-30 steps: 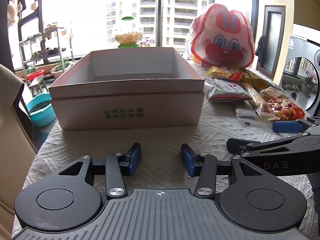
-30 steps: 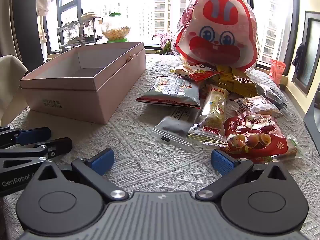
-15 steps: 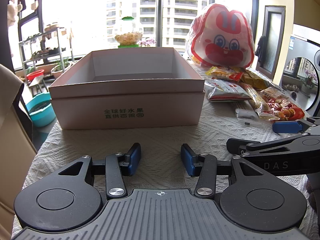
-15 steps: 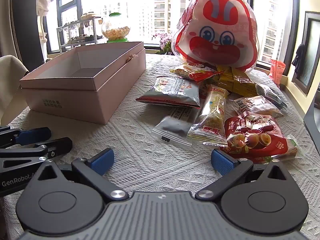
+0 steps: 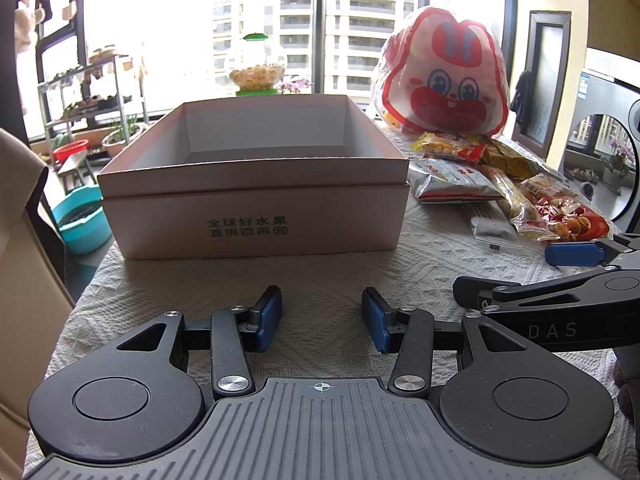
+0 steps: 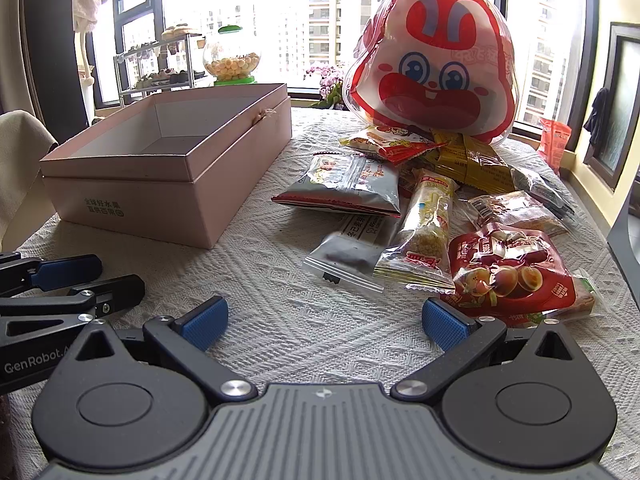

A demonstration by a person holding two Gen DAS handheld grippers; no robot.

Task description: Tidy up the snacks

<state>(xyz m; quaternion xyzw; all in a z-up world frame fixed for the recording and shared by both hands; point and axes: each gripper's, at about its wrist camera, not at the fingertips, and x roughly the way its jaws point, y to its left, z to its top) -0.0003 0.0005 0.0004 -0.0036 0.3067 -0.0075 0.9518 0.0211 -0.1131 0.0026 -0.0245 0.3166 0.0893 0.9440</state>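
Left tool (image 5: 322, 322) low over bench (image 5: 320, 272), fingers partly apart, holding nothing. Right tool (image 6: 324, 320) spread wide, empty, just short of red snack pack (image 6: 514, 276). Beyond: snack pile (image 6: 420, 204) right of open pink box (image 5: 256, 196); rabbit-face bag (image 6: 432, 68) upright behind pile.

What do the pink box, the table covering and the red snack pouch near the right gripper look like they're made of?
Pink box: likely matte paperboard; thin straight walls, crisp folded rim, printed lettering.
Table covering: seemingly woven off-white fabric; raised diamond texture, no shine.
Red snack pouch: glossy plastic film, with crinkles and bright highlights.
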